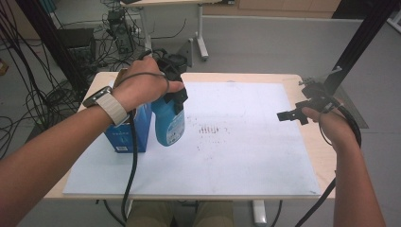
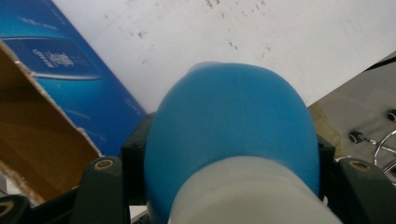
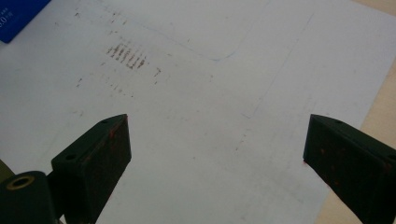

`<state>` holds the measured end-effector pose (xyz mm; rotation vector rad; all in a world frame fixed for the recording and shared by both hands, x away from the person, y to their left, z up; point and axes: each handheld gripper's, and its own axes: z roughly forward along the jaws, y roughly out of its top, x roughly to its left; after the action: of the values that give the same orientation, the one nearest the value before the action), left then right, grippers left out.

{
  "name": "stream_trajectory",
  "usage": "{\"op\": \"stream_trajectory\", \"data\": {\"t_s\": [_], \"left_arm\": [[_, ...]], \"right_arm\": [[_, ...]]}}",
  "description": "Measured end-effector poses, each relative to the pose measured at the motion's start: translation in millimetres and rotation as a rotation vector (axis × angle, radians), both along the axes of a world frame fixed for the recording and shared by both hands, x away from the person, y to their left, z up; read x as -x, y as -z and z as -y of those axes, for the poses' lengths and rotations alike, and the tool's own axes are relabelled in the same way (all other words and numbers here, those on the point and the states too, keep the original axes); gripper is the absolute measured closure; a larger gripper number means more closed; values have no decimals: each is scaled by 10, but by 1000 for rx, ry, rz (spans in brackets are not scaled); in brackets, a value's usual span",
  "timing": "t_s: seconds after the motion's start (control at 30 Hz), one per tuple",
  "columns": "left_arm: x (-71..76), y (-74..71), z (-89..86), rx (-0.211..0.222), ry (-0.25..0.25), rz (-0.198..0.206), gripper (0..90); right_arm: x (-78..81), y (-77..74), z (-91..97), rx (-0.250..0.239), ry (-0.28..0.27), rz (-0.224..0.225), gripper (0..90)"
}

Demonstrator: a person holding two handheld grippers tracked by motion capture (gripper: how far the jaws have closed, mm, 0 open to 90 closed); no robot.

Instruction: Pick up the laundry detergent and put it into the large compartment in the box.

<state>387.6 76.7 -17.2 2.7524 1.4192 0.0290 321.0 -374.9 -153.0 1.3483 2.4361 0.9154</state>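
Left gripper (image 1: 172,97) jaws clamped on blue bottle (image 1: 168,120), blue box (image 1: 127,135) beside them. Right gripper (image 3: 217,154) jaws wide apart; white sheet (image 3: 210,93) between.

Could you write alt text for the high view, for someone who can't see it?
The left gripper, in a person's hand, is clamped on a blue bottle beside an open blue box on a white sheet. At the table's right edge, the right gripper hovers open.

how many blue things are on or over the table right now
2: a blue bottle clamped in the left gripper, hanging over the white sheet, and a blue box standing open on the sheet just left of it. Anything inside the box is hidden.
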Motion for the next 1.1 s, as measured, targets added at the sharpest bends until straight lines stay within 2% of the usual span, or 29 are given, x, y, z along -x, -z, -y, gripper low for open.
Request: {"op": "stream_trajectory", "data": {"t_s": [0.17,0.63,0.77,1.1], "left_arm": [[-1,-165,-22,-16,-26,10,389],[-63,-620,-246,20,-128,-2,388],[-45,-746,-288,24,-161,9,388],[-54,-888,-393,46,-212,4,388]], "right_arm": [[-3,-10,1,-5,0,4,74],[8,-15,24,-11,-4,11,75],[24,-13,41,-15,-4,13,74],[62,-9,84,-22,3,18,75]]}}
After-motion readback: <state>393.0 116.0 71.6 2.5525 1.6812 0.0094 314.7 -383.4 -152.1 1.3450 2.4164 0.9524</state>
